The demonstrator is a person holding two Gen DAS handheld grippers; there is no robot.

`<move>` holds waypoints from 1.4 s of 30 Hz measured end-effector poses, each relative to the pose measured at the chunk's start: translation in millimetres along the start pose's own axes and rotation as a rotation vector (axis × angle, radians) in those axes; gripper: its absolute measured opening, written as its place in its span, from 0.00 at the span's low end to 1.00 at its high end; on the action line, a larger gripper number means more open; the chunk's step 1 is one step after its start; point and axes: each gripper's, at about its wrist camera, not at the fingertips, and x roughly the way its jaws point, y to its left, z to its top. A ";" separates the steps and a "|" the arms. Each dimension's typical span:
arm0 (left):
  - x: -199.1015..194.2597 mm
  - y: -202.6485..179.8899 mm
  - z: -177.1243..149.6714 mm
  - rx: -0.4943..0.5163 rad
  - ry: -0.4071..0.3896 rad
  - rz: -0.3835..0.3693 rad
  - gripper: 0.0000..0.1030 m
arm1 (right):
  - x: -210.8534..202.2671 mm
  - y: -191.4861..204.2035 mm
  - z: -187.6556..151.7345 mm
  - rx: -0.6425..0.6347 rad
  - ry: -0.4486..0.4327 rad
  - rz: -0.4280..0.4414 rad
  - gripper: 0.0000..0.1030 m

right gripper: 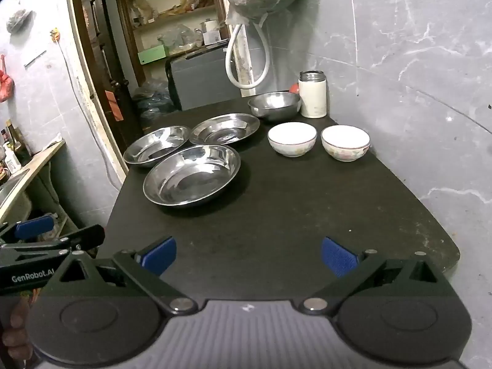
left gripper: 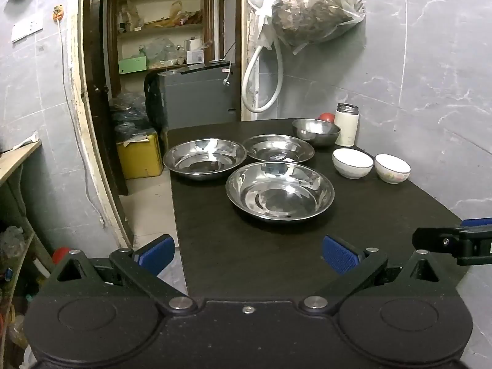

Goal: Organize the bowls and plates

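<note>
Three shallow steel plates lie on the black table (left gripper: 246,246): a near one (left gripper: 279,195) (right gripper: 191,174), a left one (left gripper: 204,159) (right gripper: 156,145) and a far one (left gripper: 278,148) (right gripper: 224,128). Behind them sits a deep steel bowl (left gripper: 315,131) (right gripper: 274,105). Two white ceramic bowls stand to the right, one nearer the plates (left gripper: 352,163) (right gripper: 292,139), the other by the wall (left gripper: 392,168) (right gripper: 345,142). My left gripper (left gripper: 247,253) hangs open over the table's near end, nothing between its blue pads. My right gripper (right gripper: 249,255) is open too, short of the dishes.
A white thermos (left gripper: 346,124) (right gripper: 312,93) and a red object (left gripper: 326,117) stand at the table's far corner by the tiled wall. A doorway with shelves, a grey box (left gripper: 196,95) and a yellow crate (left gripper: 140,156) lies left. A hose and a filled bag (left gripper: 313,9) hang above.
</note>
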 end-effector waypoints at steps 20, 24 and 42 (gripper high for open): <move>6.4 -2.4 0.6 0.004 0.017 0.004 0.99 | -0.1 -0.4 0.1 -0.001 0.009 0.001 1.00; 6.6 -3.2 0.8 0.005 0.016 0.004 0.99 | 0.7 -0.5 -0.3 -0.002 0.011 0.001 1.00; 2.5 -7.9 1.9 0.016 0.012 -0.004 0.99 | -4.8 -0.8 -3.3 0.000 0.009 0.000 1.00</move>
